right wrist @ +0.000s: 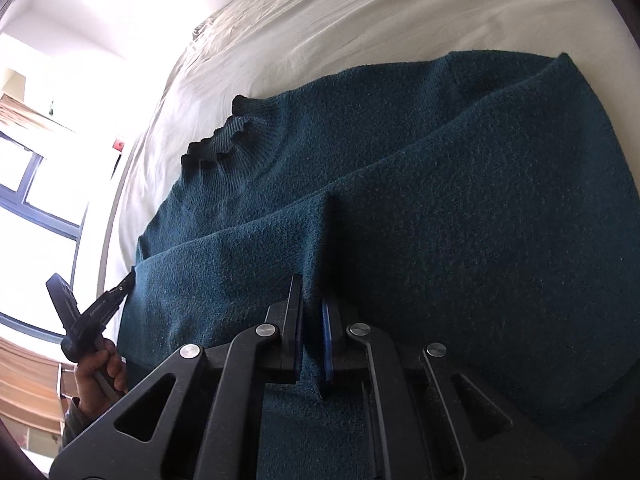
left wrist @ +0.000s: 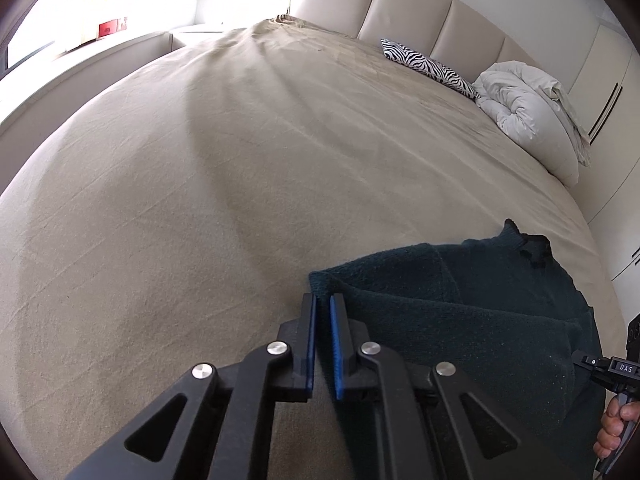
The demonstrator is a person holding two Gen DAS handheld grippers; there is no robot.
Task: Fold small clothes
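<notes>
Pinching a dark teal sweater (right wrist: 400, 184) on the bed (left wrist: 200, 180) with both grippers.

Lying spread across the beige sheet near the bed's edge, ribbed collar (right wrist: 236, 132) pointing toward the window, one layer folded over the body. Clamping the left gripper (left wrist: 323, 300) almost closed on the sweater's corner edge, blue-padded fingers (left wrist: 336, 344) nipping the knit between them. Squeezing the right gripper (right wrist: 312, 292) down on a raised ridge of the folded fabric, fingers pressed nearly together. Resting well apart by the headboard: a zebra-print pillow (left wrist: 428, 62) and a bundled white duvet (left wrist: 524, 108).
</notes>
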